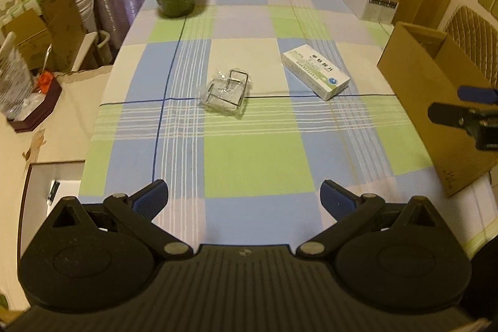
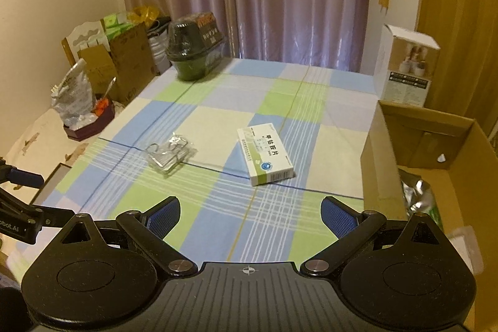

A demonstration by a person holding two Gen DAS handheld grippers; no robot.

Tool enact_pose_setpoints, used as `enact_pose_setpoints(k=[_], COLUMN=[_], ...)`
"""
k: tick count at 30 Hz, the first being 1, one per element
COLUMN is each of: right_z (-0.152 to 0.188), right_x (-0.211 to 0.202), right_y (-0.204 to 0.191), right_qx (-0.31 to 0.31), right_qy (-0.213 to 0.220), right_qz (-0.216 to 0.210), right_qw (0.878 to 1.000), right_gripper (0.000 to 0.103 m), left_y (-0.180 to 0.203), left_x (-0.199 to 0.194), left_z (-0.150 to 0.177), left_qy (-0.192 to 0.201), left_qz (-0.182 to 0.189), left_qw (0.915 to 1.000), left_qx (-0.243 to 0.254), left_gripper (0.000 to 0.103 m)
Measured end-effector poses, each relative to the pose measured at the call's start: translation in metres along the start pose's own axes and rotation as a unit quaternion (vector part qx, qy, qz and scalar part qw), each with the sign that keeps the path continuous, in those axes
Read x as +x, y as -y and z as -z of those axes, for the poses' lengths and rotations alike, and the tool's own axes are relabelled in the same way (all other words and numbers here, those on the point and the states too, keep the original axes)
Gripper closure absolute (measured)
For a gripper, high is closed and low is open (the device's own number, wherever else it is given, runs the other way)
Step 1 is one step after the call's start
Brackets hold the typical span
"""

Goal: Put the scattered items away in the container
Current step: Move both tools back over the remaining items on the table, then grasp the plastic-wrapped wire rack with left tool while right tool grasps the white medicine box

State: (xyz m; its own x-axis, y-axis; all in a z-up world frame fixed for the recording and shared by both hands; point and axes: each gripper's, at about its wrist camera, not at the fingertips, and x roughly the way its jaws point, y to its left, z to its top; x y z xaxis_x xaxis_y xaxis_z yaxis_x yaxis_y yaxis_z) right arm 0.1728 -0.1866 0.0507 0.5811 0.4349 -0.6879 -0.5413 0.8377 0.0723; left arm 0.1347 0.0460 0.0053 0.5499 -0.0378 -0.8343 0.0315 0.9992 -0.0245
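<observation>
Hovering with jaws spread and empty, both grippers — left gripper (image 1: pixel 244 201), right gripper (image 2: pixel 250 218) — risk crushing the crinkly packet (image 1: pixel 226 93) or nudging the medicine box (image 2: pixel 264 157) away from the cardboard box (image 2: pixel 378 164) at right.

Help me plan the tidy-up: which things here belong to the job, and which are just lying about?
Part of the job:
- medicine box
- bagged metal clips
- cardboard box, the container, with a silver pouch already inside

Just lying about:
- dark lidded pot
- white carton
- clutter beside the table
</observation>
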Motion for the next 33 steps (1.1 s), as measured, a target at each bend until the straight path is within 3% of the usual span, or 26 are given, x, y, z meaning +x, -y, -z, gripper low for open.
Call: enact_pose_setpoints(k=[7,19,33], right_z=[-0.012,-0.029,-0.051], right_x=[0.056,0.139,0.213], right_y=[0.015,0.03,0.034], right_qx=[-0.016,-0.063,-0.12], right_qy=[-0.025,-0.052,-0.083], right_qz=[0.003,-0.01,-0.02], right_qw=[1.0,0.997,0.989], right_gripper=[0.001,0.001,0.002], left_y=[-0.009,-0.007,-0.011], left_x=[0.056,0.142,0.186], left_z=[-0.024,-0.053,-0.072], left_qy=[0.013,0.034,0.04], left_qz=[0.007,-0.019,-0.005], left_qw=[0.9997,0.9929,0.992], left_qx=[0.017,0.113,0.119], left_gripper=[0.001,0.001,0.002])
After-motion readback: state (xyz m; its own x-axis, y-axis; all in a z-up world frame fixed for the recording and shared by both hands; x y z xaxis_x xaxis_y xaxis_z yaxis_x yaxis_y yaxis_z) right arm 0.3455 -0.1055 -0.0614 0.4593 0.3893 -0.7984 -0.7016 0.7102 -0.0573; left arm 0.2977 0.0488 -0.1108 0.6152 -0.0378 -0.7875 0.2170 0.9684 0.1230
